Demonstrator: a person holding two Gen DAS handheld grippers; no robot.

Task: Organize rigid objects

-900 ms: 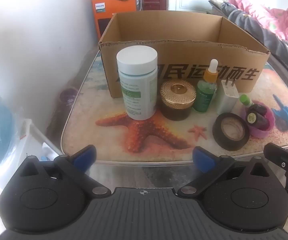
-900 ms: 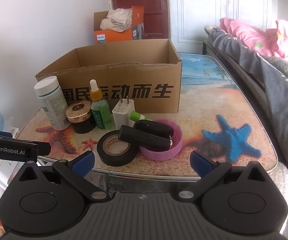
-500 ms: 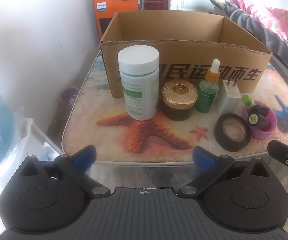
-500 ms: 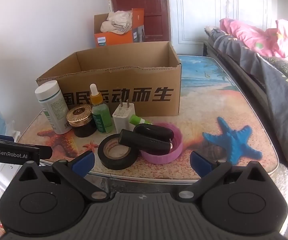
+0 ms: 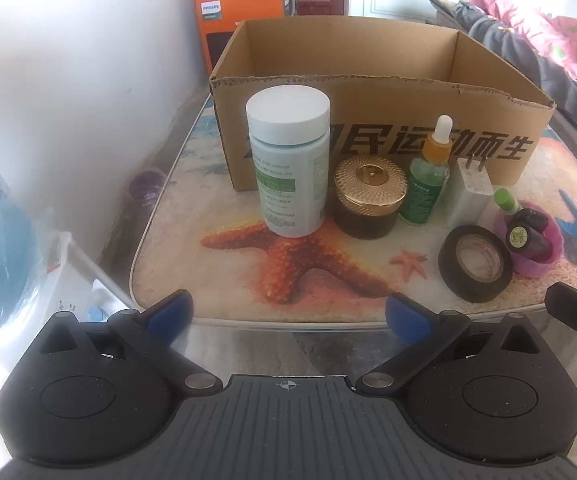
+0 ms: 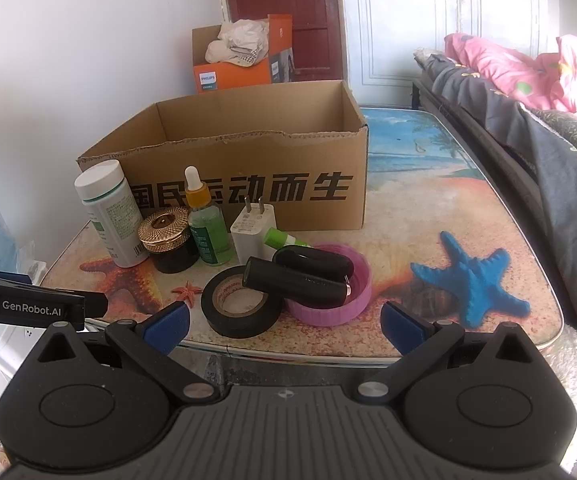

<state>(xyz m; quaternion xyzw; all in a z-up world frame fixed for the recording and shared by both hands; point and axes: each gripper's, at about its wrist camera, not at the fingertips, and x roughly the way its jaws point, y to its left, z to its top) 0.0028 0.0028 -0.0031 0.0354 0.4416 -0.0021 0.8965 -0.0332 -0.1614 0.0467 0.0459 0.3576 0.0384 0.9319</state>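
Blue-tipped left gripper (image 5: 288, 312) level before table edge, fingers spread, empty; right gripper (image 6: 284, 322) likewise.

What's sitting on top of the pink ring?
Two black tubes lie across the pink ring, one resting partly on the black tape roll. A green-capped tube sits behind. The ring's inside is hidden.

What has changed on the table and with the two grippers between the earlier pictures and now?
Little has changed. The left gripper has edged slightly closer to the white pill bottle, and the right gripper has barely shifted. Both stay open and empty. The cardboard box and black tape roll stayed put.
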